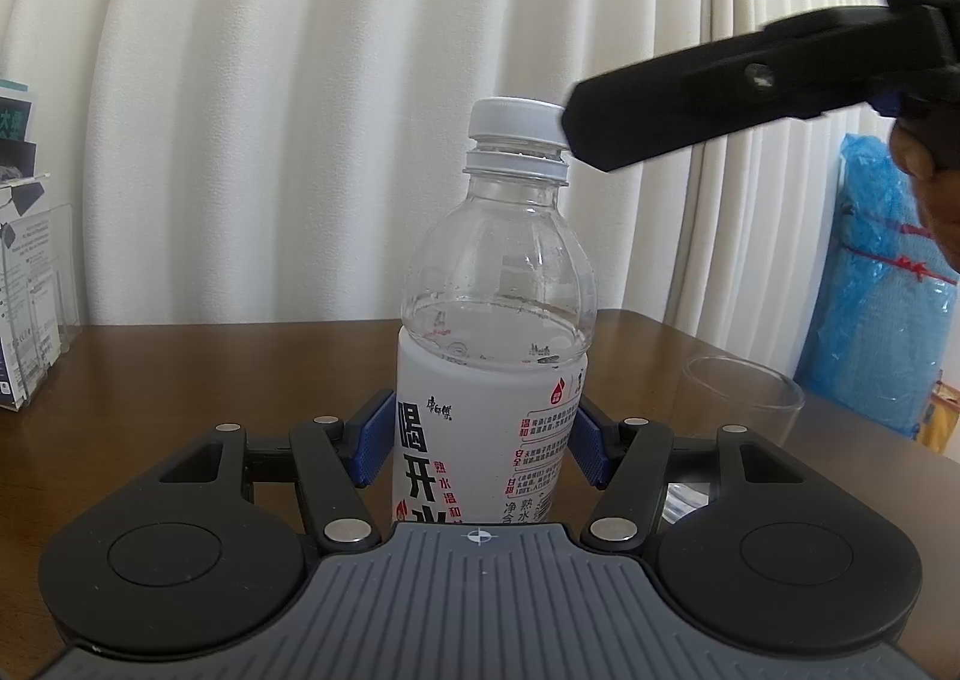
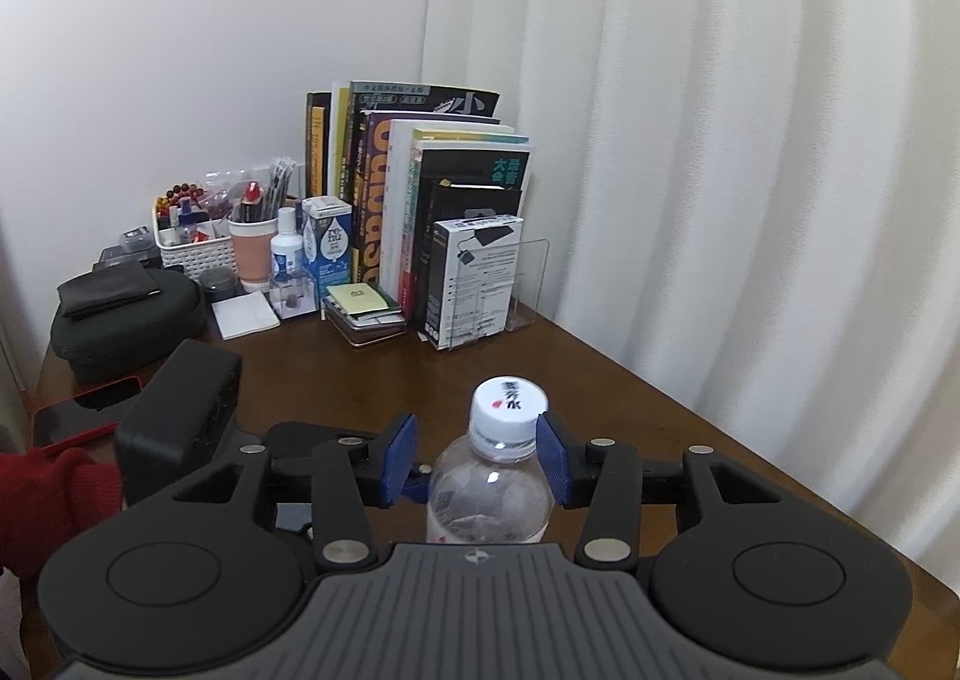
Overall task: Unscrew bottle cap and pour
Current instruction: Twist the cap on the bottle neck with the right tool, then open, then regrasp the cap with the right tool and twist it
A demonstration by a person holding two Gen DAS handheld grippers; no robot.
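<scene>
A clear water bottle (image 1: 498,332) with a white label stands upright on the brown table (image 1: 210,380). Its white cap (image 1: 516,123) is on. My left gripper (image 1: 483,440) is shut on the bottle's labelled body, blue pads on both sides. My right gripper (image 2: 483,458) is open around the cap (image 2: 509,409) from above; its right pad touches the cap, its left pad stands apart. It shows in the left wrist view as a black finger (image 1: 708,98) beside the cap. An empty clear glass (image 1: 741,404) stands to the bottle's right.
Books (image 2: 420,188), a boxed item in an acrylic stand (image 2: 474,278), a white basket of small items (image 2: 192,236), a black case (image 2: 126,320) and a red phone (image 2: 84,410) crowd the table's far left. White curtains hang behind. A blue bag (image 1: 882,284) stands beyond the table's right edge.
</scene>
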